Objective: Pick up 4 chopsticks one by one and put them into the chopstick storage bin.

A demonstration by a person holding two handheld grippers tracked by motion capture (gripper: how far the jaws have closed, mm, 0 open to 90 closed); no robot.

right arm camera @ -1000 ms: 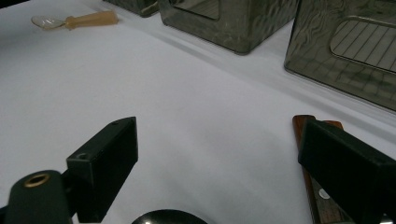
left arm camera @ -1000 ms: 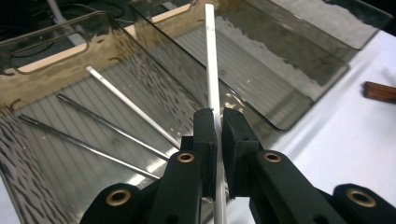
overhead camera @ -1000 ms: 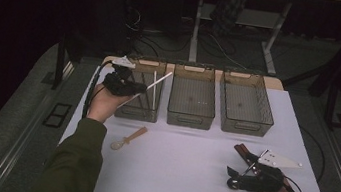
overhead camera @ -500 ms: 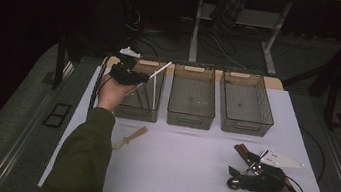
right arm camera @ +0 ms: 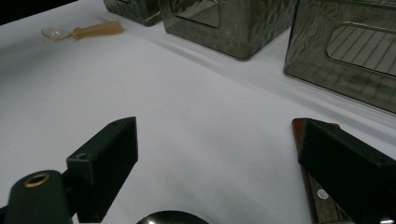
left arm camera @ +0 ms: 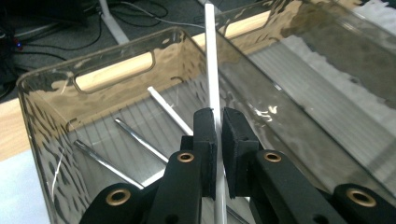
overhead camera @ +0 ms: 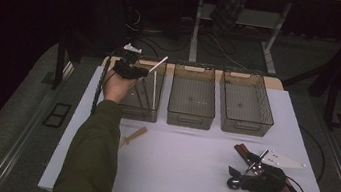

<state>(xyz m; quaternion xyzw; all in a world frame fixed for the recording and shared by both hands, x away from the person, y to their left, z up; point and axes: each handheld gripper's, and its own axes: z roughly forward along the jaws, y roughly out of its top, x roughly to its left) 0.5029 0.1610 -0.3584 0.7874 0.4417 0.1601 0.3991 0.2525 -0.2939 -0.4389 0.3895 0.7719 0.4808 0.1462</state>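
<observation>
There are three see-through bins (overhead camera: 190,110) in a row. One white stick (left arm camera: 211,70) is held up. Three more sticks (left arm camera: 135,140) lie in the left bin. One small spoon (overhead camera: 133,136) lies on the table.

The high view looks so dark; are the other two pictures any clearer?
High view: dim, room black beyond the table. Left gripper view: brighter, glare rippling on the bin, stick sharp. Right gripper view: evenly lit, jaws up close soft, spoon slightly blurred.
</observation>
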